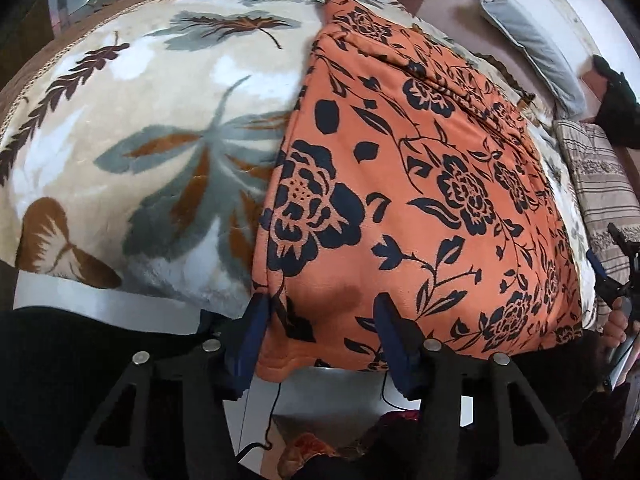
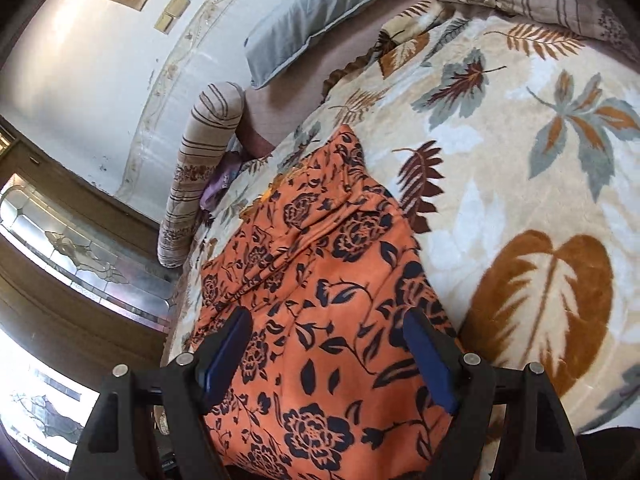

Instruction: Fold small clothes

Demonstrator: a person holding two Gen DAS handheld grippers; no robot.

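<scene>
While the orange floral garment (image 1: 404, 184) lies flat on the leaf-print blanket (image 1: 132, 128), running toward one o'clock, you're at the grasping step. Your left gripper (image 1: 320, 332) straddles its near hem corner, jaws half-spread, pinch unconfirmed; your right gripper (image 2: 328, 364) hovers spread wide. Next, I judge, clamp both corners before lifting.

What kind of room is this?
Most likely a bedroom. A bed is covered by a leaf-print blanket, with a grey pillow and striped pillows at its head, and an orange floral cloth is spread on the blanket.
</scene>
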